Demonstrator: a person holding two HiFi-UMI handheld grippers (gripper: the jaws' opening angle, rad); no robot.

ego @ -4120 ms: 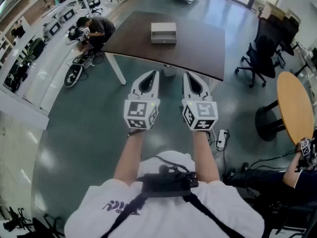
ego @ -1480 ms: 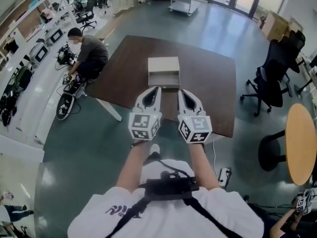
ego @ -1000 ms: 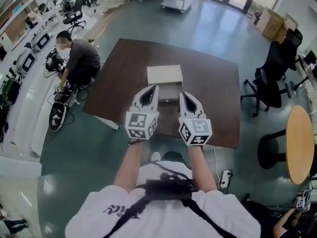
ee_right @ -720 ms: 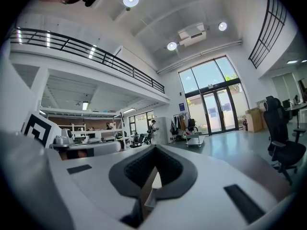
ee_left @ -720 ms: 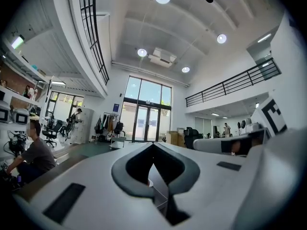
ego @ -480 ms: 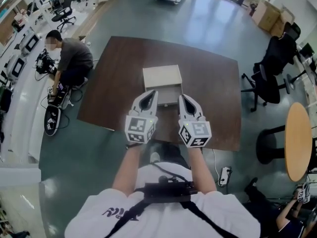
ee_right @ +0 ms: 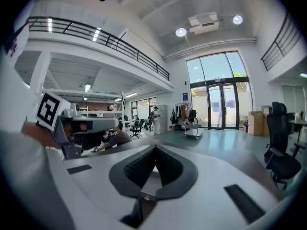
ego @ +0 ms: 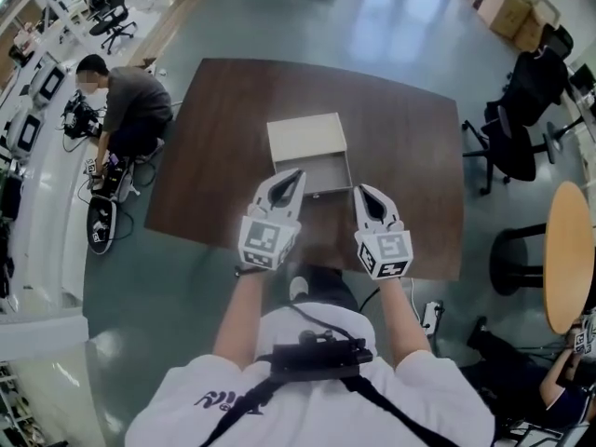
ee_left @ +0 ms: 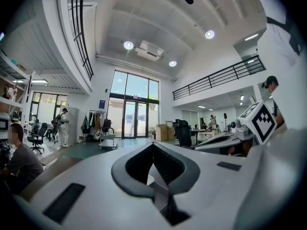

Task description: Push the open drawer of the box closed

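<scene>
Box (ego: 305,136) sits mid-worktop (ego: 214,147), its drawer (ego: 322,175) pulled out toward the person. Left claw (ego: 296,175) hangs over the drawer's near-left corner, its jaws pressed together on nothing. Right claw (ego: 359,192) sits just off the drawer's near-right corner, likewise closed tip to tip and empty. Whether either touches the drawer can't be told. Each cube carries black-and-white square markers; the shirt (ego: 307,403) print is too small to read.
</scene>
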